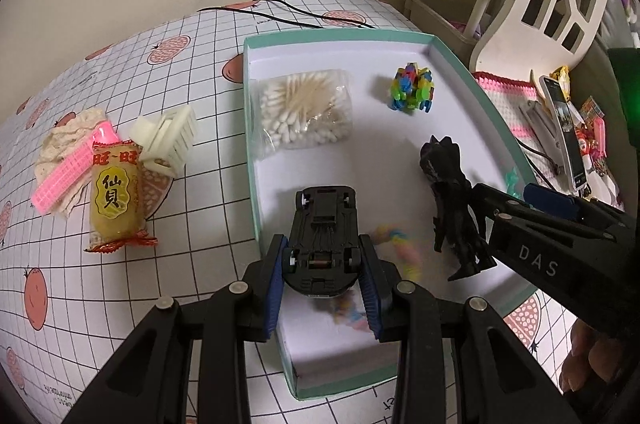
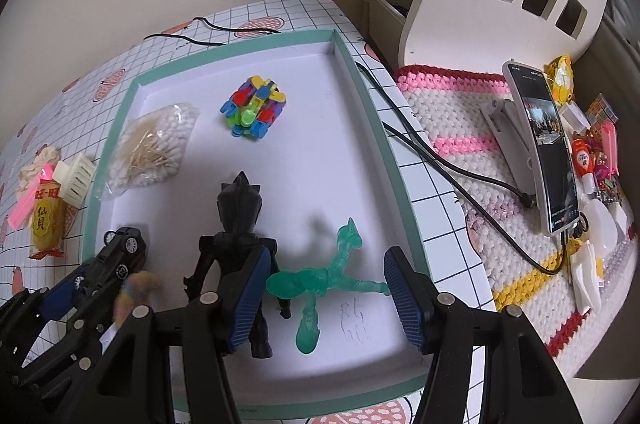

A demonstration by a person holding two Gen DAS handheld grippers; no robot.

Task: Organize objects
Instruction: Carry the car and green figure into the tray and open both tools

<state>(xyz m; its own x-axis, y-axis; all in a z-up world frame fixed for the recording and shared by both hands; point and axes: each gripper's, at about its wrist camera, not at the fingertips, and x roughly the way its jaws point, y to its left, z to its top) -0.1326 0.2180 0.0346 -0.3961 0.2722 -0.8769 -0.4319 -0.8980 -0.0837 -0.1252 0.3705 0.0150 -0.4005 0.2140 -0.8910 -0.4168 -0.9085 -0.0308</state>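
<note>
left gripper is clamping one glossy black toy car; right gripper is gaping wide over one translucent green figure.

The left wrist view looks forward and down from close above the near-left edge of the shallow white tray with mint-green rim. The right wrist view sits further right, angled down over the same tray. Both share the tray's interior and the grid-patterned worktop beyond.
</note>
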